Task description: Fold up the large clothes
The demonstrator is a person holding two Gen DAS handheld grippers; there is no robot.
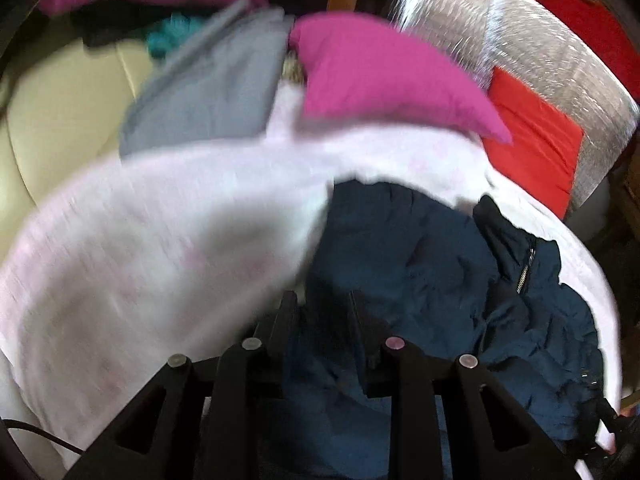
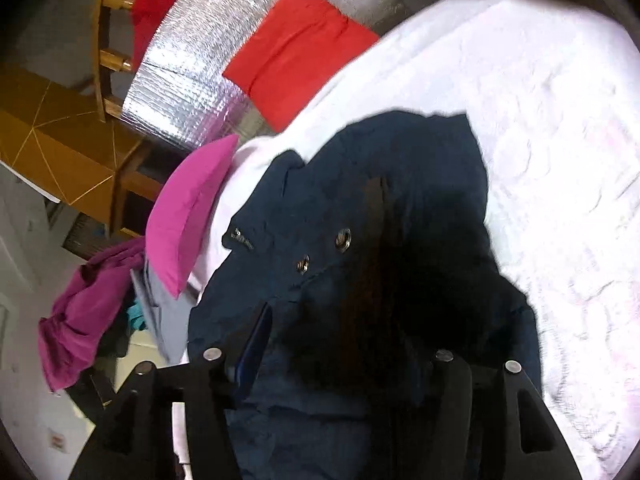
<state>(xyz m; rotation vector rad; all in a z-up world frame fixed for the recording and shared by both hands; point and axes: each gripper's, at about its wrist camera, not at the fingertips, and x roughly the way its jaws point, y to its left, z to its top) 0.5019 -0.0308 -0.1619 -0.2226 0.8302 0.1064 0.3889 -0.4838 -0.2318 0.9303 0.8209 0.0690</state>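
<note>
A: Where's the jacket relative to the sheet?

B: Crumpled on top of the pale pink sheet, which shows round its far and side edges. A magenta cushion lies past the sheet's far edge, with a red cloth beside it on a foil mat.

A: And the left gripper?

B: Jaws somewhat apart, dark fabric showing between them; whether they pinch it I can't tell. The jacket spreads ahead and to their right, zip on that side.

A: The right gripper?

B: Jaws wide apart, low over the jacket, holding nothing that I can see. Two snaps sit just ahead.

A: Long axis?

B: Too bunched to say surely. It seems to run away from both grippers toward the cushion, so each probably needs a side edge. Both look about equally near.
</note>
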